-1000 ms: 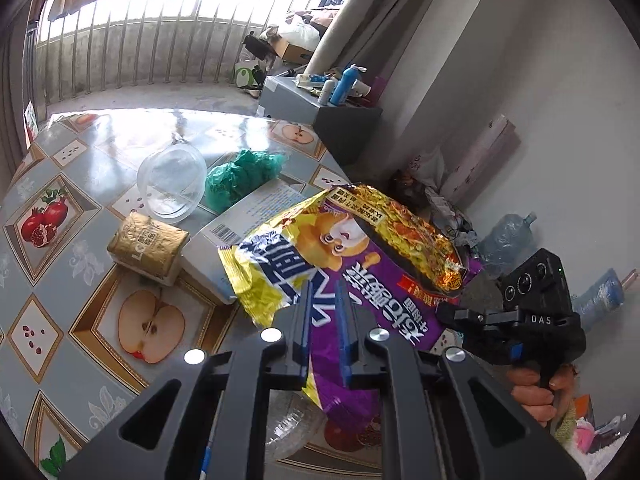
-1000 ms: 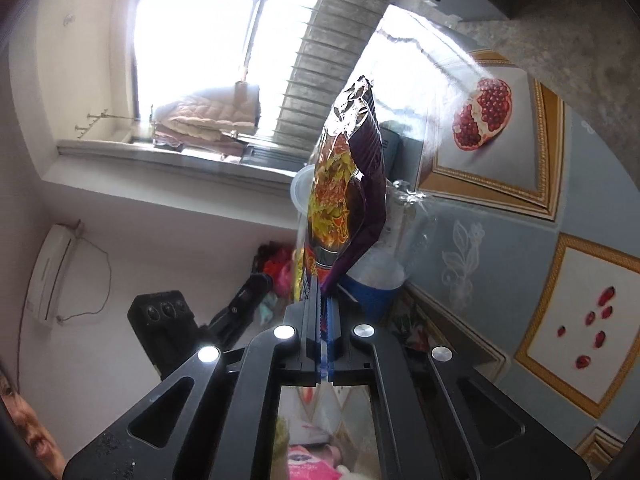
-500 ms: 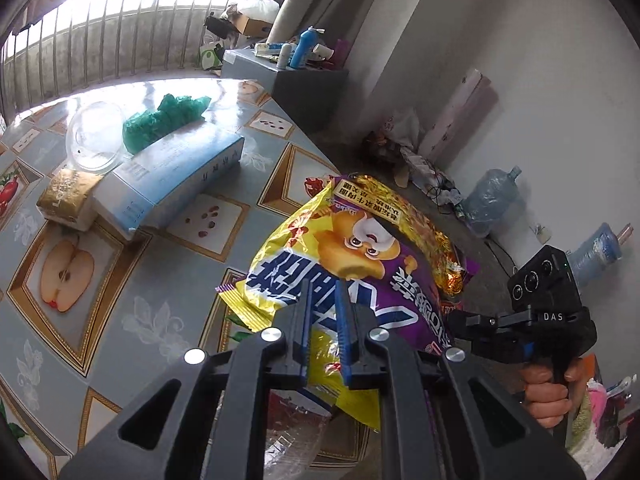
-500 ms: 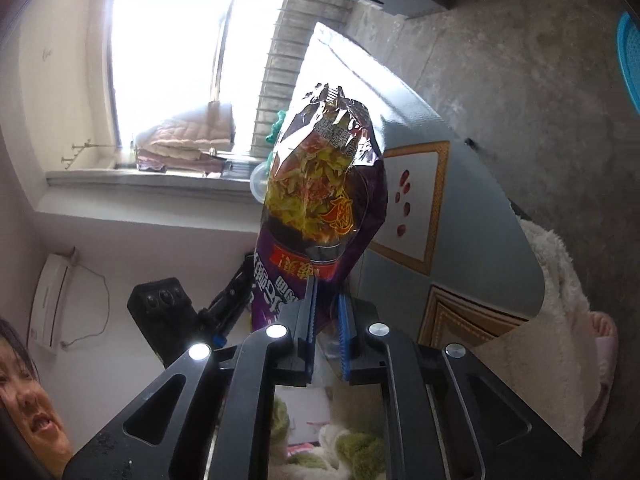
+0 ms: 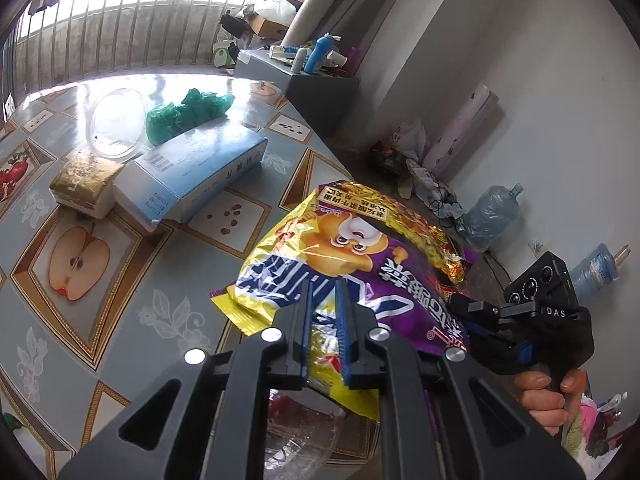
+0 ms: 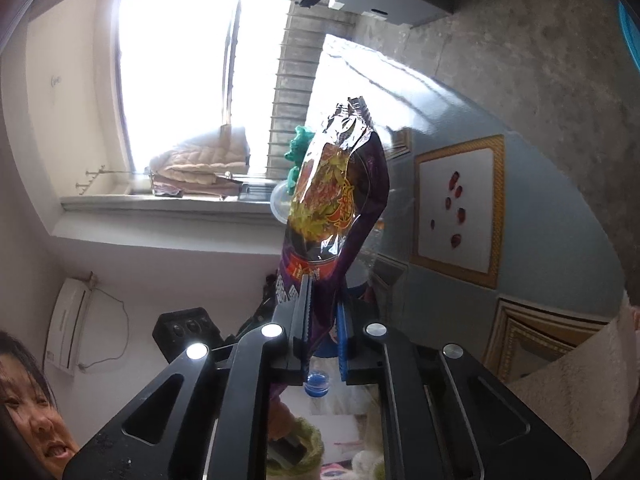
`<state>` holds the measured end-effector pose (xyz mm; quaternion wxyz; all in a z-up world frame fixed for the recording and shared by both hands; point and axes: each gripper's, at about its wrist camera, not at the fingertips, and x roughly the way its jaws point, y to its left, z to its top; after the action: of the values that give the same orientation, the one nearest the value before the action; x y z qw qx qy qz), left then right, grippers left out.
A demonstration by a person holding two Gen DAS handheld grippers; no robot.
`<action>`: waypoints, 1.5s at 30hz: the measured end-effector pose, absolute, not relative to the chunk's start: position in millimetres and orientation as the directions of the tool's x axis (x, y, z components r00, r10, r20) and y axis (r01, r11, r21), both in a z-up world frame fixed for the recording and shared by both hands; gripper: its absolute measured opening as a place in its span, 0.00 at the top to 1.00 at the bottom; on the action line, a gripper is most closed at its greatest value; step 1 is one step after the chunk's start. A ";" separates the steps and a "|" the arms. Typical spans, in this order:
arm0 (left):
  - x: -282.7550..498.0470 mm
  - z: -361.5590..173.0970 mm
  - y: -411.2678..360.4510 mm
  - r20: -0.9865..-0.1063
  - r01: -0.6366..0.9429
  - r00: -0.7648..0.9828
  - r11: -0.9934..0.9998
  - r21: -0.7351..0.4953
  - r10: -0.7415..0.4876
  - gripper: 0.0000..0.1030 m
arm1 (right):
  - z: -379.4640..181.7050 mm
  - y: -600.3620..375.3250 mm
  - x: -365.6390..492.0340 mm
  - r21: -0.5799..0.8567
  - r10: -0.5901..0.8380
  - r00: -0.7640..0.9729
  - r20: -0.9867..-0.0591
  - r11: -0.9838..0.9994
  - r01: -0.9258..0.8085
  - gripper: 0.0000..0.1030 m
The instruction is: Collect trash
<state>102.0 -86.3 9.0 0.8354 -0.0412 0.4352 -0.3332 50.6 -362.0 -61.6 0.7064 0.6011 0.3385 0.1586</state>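
A crinkled yellow and purple noodle wrapper hangs over the table's right edge, held from two sides. My left gripper is shut on its yellow lower part. At the right, my right gripper pinches the purple edge, with a hand on its handle. The right wrist view shows the wrapper standing up between the fingers of the right gripper, whose jaws are closing on the foil.
On the fruit-patterned table lie a blue-white box, a gold packet, a clear plastic lid and a crumpled green bag. A clear container sits under my left gripper. Water jugs stand by the wall.
Both grippers carried the wrapper away from the box toward the table's edge and lower. The right wrist view rolled, and the wrapper now shows more of its side.
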 end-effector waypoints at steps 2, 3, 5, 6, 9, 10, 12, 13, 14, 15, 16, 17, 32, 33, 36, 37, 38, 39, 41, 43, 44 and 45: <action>100.1 13.1 -76.1 -0.676 0.528 0.404 0.760 -0.379 -0.617 0.90 | -53.8 -357.1 59.3 0.944 0.631 0.707 -0.321 0.276 0.182 0.97; 98.0 15.6 -72.4 -0.665 0.540 0.402 0.749 -0.383 -0.629 0.90 | -50.3 -353.0 64.4 0.936 0.633 0.695 -0.340 0.303 0.182 0.98; 92.9 19.8 -69.6 -0.654 0.569 0.390 0.728 -0.382 -0.648 0.89 | -46.9 -344.3 73.8 0.922 0.638 0.675 -0.371 0.342 0.183 0.98; 89.9 21.5 -69.5 -0.653 0.583 0.384 0.720 -0.377 -0.653 0.87 | -45.8 -338.9 79.4 0.914 0.643 0.659 -0.389 0.359 0.188 0.98; 80.3 24.6 -73.0 -0.662 0.629 0.375 0.703 -0.332 -0.649 0.69 | -48.3 -327.5 92.7 0.913 0.666 0.632 -0.397 0.360 0.193 0.98; 76.7 24.8 -73.9 -0.670 0.638 0.378 0.704 -0.312 -0.639 0.66 | -48.2 -324.1 94.7 0.912 0.671 0.624 -0.399 0.360 0.196 0.98; 69.9 25.0 -75.5 -0.684 0.651 0.380 0.706 -0.280 -0.623 0.57 | -47.4 -318.5 102.3 0.911 0.682 0.610 -0.404 0.361 0.200 0.98; 66.1 26.0 -76.0 -0.687 0.664 0.381 0.700 -0.264 -0.620 0.56 | -45.8 -316.1 103.8 0.909 0.685 0.603 -0.408 0.365 0.199 0.98; 64.4 26.2 -75.8 -0.688 0.672 0.382 0.697 -0.251 -0.617 0.53 | -43.8 -313.7 107.7 0.907 0.689 0.597 -0.411 0.371 0.197 0.98; 63.2 26.3 -75.7 -0.691 0.678 0.386 0.696 -0.237 -0.611 0.52 | -42.0 -311.0 111.7 0.906 0.694 0.589 -0.415 0.377 0.194 0.98; 61.1 26.7 -75.8 -0.695 0.684 0.394 0.697 -0.216 -0.602 0.52 | -41.0 -311.3 115.4 0.904 0.698 0.582 -0.417 0.381 0.192 0.98; 59.4 26.7 -75.8 -0.698 0.689 0.404 0.698 -0.193 -0.591 0.51 | -39.3 -308.9 119.6 0.904 0.703 0.575 -0.418 0.384 0.188 0.98; 65.6 26.9 -73.1 -0.709 0.678 0.499 0.734 -0.039 -0.498 0.71 | -7.9 -290.9 164.6 0.927 0.767 0.532 -0.358 0.359 0.107 0.92; 68.9 27.6 -69.3 -0.707 0.671 0.494 0.739 -0.059 -0.505 0.76 | -5.1 -290.1 166.3 0.922 0.764 0.531 -0.368 0.374 0.101 0.91; 77.6 30.5 -58.6 -0.697 0.637 0.508 0.766 -0.092 -0.506 0.85 | -0.6 -286.3 169.4 0.912 0.753 0.539 -0.378 0.401 0.080 0.68; 81.2 30.9 -54.9 -0.694 0.625 0.511 0.773 -0.105 -0.507 0.88 | 0.3 -287.4 168.5 0.909 0.746 0.547 -0.381 0.410 0.074 0.62; 84.7 31.3 -49.5 -0.692 0.608 0.511 0.784 -0.128 -0.510 0.88 | 2.5 -288.0 167.3 0.905 0.738 0.554 -0.385 0.418 0.071 0.55; 88.5 31.4 -45.0 -0.691 0.591 0.511 0.793 -0.149 -0.510 0.89 | 2.4 -291.1 165.1 0.900 0.725 0.567 -0.391 0.431 0.069 0.52; 97.6 31.2 -34.0 -0.694 0.551 0.511 0.813 -0.189 -0.507 0.90 | -1.1 -299.3 154.5 0.891 0.708 0.581 -0.402 0.448 0.071 0.48; 102.1 31.8 -24.9 -0.693 0.520 0.516 0.827 -0.213 -0.503 0.90 | -10.8 -305.2 144.7 0.891 0.699 0.587 -0.408 0.446 0.087 0.46; 102.5 31.9 -21.4 -0.693 0.510 0.521 0.833 -0.215 -0.497 0.90 | -15.7 -307.4 141.2 0.890 0.695 0.587 -0.415 0.443 0.105 0.46; 103.2 31.3 -18.7 -0.694 0.501 0.527 0.839 -0.212 -0.491 0.90 | -27.0 -307.7 137.4 0.889 0.692 0.579 -0.431 0.437 0.139 0.46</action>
<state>103.2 -18.7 31.3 0.8738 0.0067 0.3948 -0.2839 137.4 -307.7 -27.0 0.7371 0.4961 0.4187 0.1877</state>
